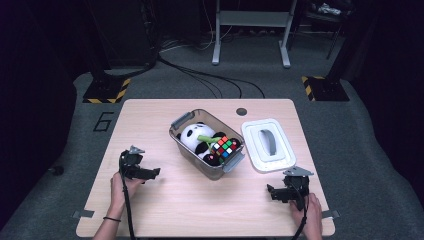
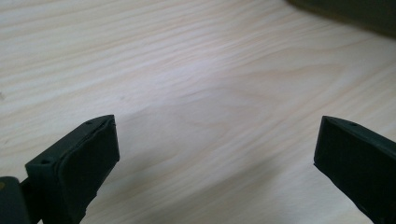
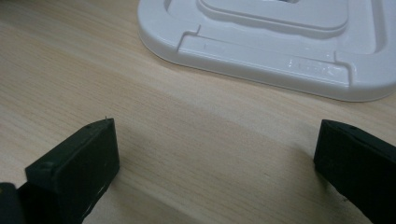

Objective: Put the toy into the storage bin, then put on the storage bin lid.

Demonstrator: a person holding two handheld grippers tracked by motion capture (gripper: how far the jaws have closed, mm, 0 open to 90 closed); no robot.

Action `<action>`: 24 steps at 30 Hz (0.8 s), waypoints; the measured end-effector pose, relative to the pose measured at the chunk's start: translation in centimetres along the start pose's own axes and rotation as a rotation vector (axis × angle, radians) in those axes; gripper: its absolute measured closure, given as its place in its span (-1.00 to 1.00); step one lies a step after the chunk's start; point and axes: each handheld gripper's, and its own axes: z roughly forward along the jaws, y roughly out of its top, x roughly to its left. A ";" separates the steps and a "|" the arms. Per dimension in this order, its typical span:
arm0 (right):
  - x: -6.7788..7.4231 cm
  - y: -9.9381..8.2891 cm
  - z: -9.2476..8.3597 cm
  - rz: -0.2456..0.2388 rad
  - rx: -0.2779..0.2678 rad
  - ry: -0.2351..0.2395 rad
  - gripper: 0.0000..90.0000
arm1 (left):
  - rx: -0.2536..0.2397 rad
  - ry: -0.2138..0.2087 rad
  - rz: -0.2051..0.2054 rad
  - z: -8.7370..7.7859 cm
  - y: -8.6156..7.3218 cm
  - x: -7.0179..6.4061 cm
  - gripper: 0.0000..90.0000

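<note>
A clear plastic bin [image 1: 186, 143] stands in the middle of the wooden table, holding a plush panda [image 1: 192, 136] and a colourful puzzle cube [image 1: 225, 146]. Its white lid [image 1: 267, 146] with a grey handle lies flat to the right of it. My left gripper [image 1: 156, 172] rests low at the table's left, pointing toward the bin, jaws open over bare wood [image 2: 210, 102]. My right gripper [image 1: 270, 190] sits at the front right, open, with nothing between its fingers. The lid's near edge [image 3: 266, 60] lies just beyond its jaws.
Grey carpet surrounds the table [image 1: 165, 205]. Black cables [image 1: 210, 80] run across the floor behind it, and a metal stand [image 1: 250, 25] and yellow-black striped bases [image 1: 106, 92] stand at the back. A small round grommet [image 1: 241, 111] sits near the table's far edge.
</note>
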 end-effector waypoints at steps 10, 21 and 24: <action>0.0 0.0 0.0 0.001 0.001 -0.001 -1.00 | -0.077 0.057 0.019 0.9 -2.0 0.7 -1.00; 0.2 0.0 0.0 0.013 -0.002 -0.005 -1.00 | -0.109 0.035 0.039 1.0 -2.2 1.1 -1.00; 0.3 -0.1 -0.1 0.021 -0.001 -0.019 -1.00 | -0.108 0.030 0.045 1.0 -2.2 1.1 -1.00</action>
